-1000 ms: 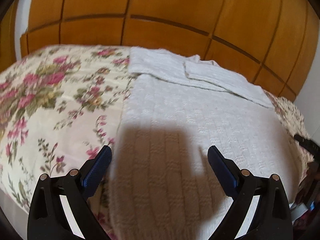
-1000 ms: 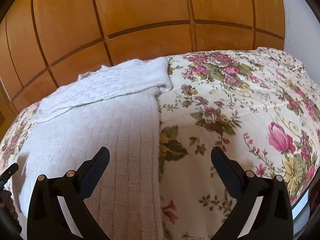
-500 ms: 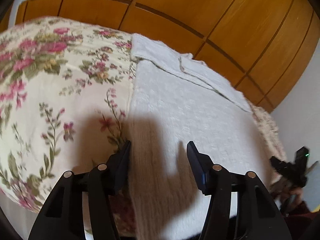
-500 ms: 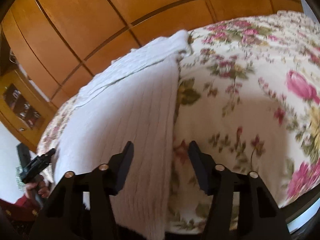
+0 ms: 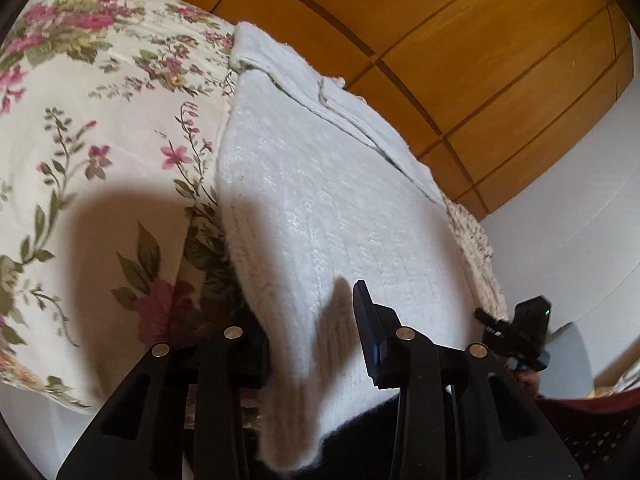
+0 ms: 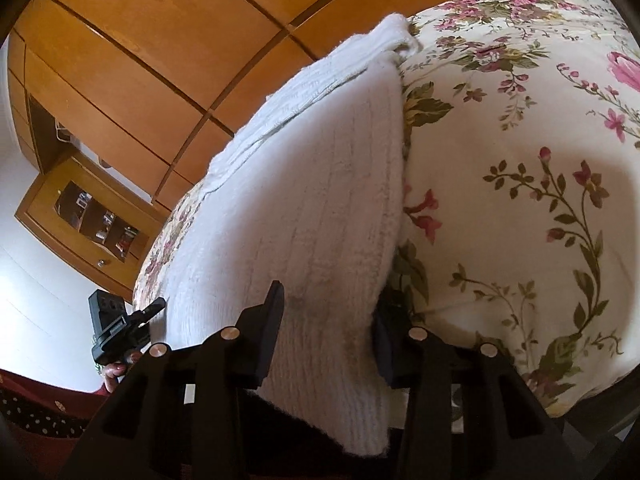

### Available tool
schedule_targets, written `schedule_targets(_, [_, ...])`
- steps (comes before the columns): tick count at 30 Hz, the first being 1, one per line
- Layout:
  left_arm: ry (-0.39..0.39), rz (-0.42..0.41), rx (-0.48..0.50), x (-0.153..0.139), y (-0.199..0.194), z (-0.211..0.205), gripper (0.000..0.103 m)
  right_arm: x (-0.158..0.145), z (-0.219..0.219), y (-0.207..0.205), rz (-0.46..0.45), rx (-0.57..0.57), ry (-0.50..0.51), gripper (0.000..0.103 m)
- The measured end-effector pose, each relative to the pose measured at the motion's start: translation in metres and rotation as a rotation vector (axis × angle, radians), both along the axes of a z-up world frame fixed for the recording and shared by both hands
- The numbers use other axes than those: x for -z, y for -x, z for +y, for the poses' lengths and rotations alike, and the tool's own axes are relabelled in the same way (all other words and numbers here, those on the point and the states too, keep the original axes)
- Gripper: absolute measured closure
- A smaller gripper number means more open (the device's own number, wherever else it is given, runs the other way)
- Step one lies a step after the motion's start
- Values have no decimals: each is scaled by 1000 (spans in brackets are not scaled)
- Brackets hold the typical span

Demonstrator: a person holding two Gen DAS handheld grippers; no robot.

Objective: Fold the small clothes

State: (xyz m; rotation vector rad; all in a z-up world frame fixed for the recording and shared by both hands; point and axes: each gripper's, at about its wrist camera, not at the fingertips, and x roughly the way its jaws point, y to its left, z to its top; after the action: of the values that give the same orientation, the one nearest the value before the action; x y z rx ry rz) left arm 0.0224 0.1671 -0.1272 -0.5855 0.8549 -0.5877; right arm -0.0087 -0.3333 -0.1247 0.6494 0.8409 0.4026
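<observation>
A white knitted sweater [image 5: 320, 200] lies flat on a floral bedspread [image 5: 100, 140], its sleeves folded across the far end. My left gripper [image 5: 310, 320] is at the sweater's near left corner. Its jaws are closing: the left finger is hidden under the edge and the right finger [image 5: 366, 320] rests on top. My right gripper [image 6: 328, 300] is at the near right corner of the sweater [image 6: 312, 200], closing too, with the hem between its fingers. Neither pair visibly pinches the knit. Each wrist view also shows the other gripper, the right [image 5: 516, 336] and the left [image 6: 120, 328].
Behind the bed stands a wooden wardrobe [image 5: 440, 20]. A small wooden cabinet with a glass front [image 6: 92, 212] hangs on the white wall to the left. The bedspread [image 6: 520, 160] extends on both sides of the sweater. A person's dark red dotted garment [image 6: 32, 412] shows at the bottom edge.
Both grippers dropped toward the sweater's near hem and rolled outward. Their jaws narrowed from wide open until each straddles a corner of the hem.
</observation>
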Motion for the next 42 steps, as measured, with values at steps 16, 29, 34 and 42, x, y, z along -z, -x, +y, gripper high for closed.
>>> schedule_targets(16, [5,-144,91,-53,20,-20,97,-40,1,5,-178,-96,-241,94])
schedule_targets(29, [159,-256,158,-102,45,-18,98,-88,-20,28,-382,-144,-421,97])
schedule_targets(34, [234,-271,232,-114,59,-16,98,-97,-37,42,-408,-123,-493,97])
schedule_targets(42, [287,-226,321,-133,87,-13,98,-104,-51,96,-393,-91,-506,97])
